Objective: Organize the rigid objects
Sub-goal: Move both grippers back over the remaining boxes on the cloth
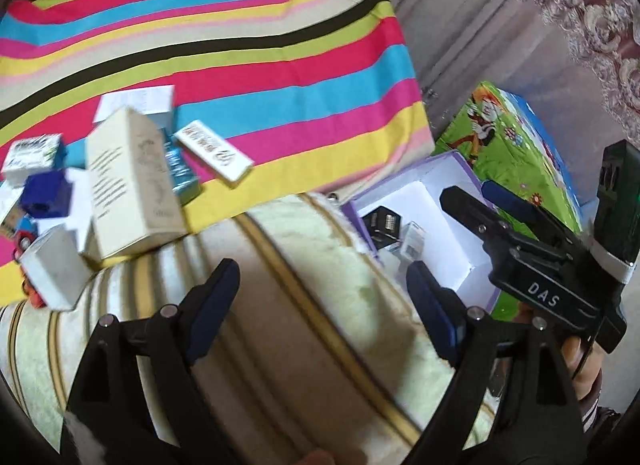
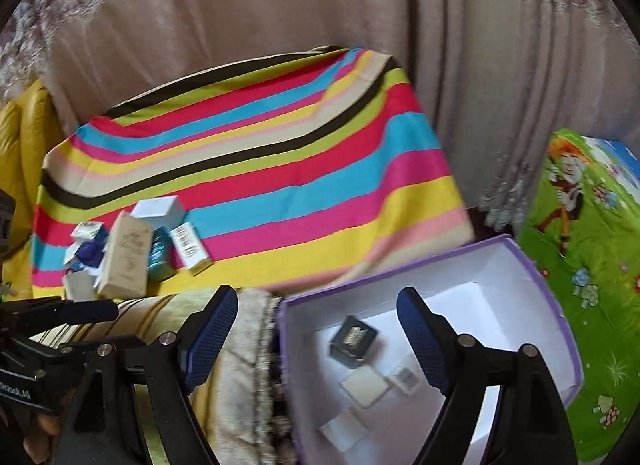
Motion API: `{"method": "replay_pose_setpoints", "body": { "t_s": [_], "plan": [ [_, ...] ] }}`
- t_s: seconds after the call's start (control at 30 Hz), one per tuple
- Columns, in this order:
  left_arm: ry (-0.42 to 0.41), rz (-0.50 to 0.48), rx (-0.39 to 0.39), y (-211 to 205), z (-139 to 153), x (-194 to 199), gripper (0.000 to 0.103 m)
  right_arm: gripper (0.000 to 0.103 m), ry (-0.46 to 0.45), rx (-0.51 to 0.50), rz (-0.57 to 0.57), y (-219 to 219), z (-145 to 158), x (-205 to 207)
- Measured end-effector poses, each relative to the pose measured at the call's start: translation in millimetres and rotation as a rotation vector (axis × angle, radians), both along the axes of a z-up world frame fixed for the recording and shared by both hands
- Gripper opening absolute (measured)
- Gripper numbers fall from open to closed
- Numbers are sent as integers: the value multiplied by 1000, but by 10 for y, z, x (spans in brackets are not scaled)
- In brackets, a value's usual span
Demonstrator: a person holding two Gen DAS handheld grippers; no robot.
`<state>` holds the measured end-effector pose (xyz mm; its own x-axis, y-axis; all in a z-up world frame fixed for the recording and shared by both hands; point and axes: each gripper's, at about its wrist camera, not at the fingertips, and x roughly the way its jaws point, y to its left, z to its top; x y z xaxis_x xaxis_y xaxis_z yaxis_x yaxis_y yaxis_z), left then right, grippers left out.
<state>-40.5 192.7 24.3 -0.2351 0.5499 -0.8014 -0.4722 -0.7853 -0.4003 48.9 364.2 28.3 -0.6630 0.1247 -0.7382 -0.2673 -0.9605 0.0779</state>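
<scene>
A pile of small boxes lies on the striped cloth: a tall cream box [image 1: 132,181] [image 2: 126,261], a white barcode box [image 1: 216,153] [image 2: 191,249], a teal box [image 1: 182,173] [image 2: 160,261], a blue box [image 1: 46,193] and white boxes [image 1: 52,265]. A purple box with white inside [image 2: 532,277] [image 1: 452,173] holds a black box [image 2: 354,341] [image 1: 382,225] and small white boxes [image 2: 362,387]. My left gripper [image 1: 324,305] is open and empty over the cream blanket. My right gripper [image 2: 316,337] is open and empty at the purple box's left wall; it also shows in the left wrist view [image 1: 480,193].
A striped cloth [image 2: 280,169] covers the surface behind. A cream striped blanket [image 1: 320,285] lies in front. A green cartoon mat [image 2: 588,249] lies to the right. Curtains [image 2: 280,17] hang behind. A yellow cushion [image 2: 20,137] is at far left.
</scene>
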Motion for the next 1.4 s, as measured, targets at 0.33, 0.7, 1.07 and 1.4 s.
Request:
{"method": "replay_pose_setpoints", "body": {
  "t_s": [0.33, 0.7, 1.07, 1.4],
  "plan": [
    [-14, 181, 36, -754, -31, -34, 87, 83, -60, -120, 106, -357, -130, -240],
    [29, 301, 3, -1250, -45, -29, 87, 83, -114, -226, 254, -800, -157, -513],
    [59, 382, 3, -1542, -25, -73, 87, 83, -186, -295, 338, -1171, -306, -903],
    [51, 481, -7, -1870, -77, -193, 87, 83, -246, -503, 337, -1222, -587, -1250]
  ]
}}
